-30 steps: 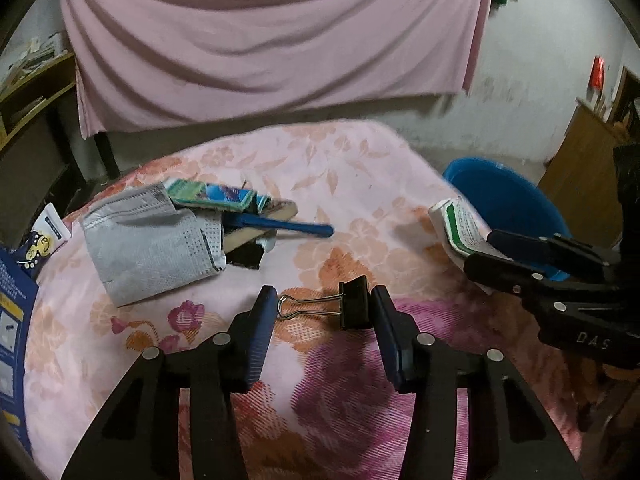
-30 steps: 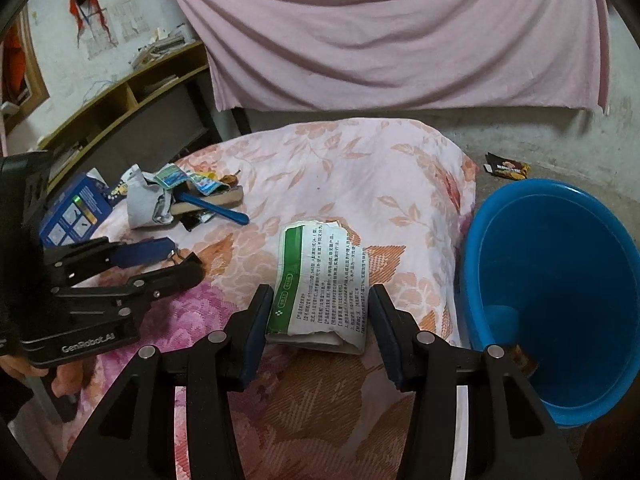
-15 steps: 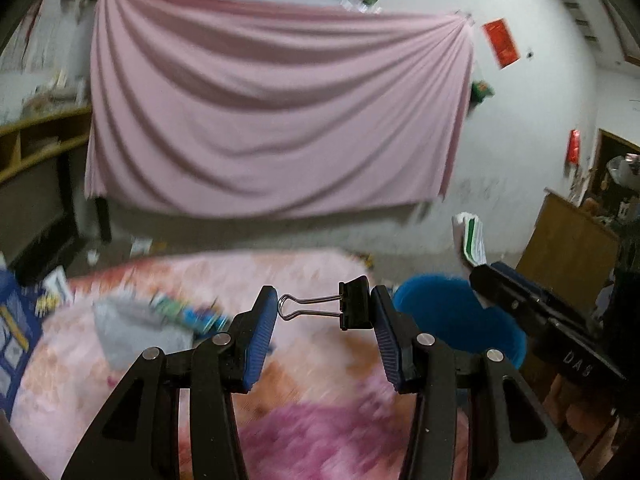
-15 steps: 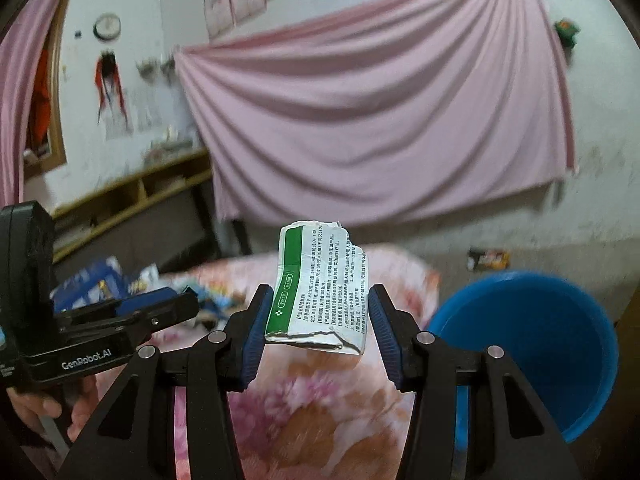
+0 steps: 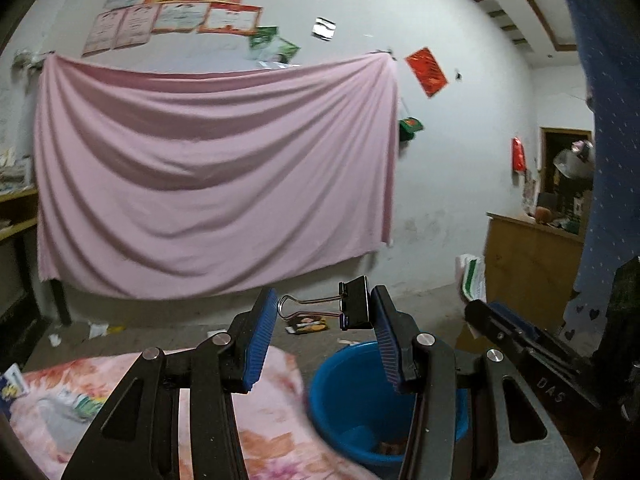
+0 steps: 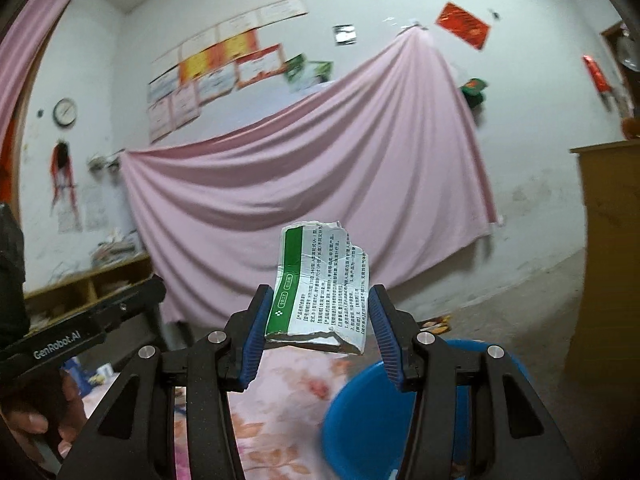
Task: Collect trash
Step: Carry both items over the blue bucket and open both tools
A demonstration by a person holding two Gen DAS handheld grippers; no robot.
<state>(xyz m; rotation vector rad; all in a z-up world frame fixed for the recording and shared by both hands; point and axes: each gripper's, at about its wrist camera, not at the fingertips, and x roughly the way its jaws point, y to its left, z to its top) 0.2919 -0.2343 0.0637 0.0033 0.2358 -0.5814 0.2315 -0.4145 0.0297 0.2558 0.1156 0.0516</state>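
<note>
**Midway: 2 pieces lifted, none yet in the basin**

Currently both grippers carry a piece of trash in the air, near the blue basin (image 5: 360,400) that stands on the floor beside the bed (image 5: 272,432). The left gripper (image 5: 324,316) holds a black binder clip (image 5: 354,308) sideways: its black body rests against the right pad, and its wire handles reach across to the left pad. The right gripper (image 6: 318,320) is closed on a torn white and green packet (image 6: 320,284), which stands up between the pads with its printed face toward the camera. In the left wrist view that same packet shows as a white and green edge above the right gripper's fingers, over to the right of the basin.

As a judgement, the pick-up of these 2 items is done and the drop is not: neither piece is inside the basin, and both grippers look out across the room rather than down into it. The basin already has something small and brownish at its bottom, too blurred to name.

What is left seems plain. Both pieces must be brought over the basin's mouth and released. More litter lies on the flowered bed cover at the lower left of the left wrist view, blurred, and a wrapper (image 5: 306,324) lies on the floor beyond the basin, so further trips look likely.
</note>
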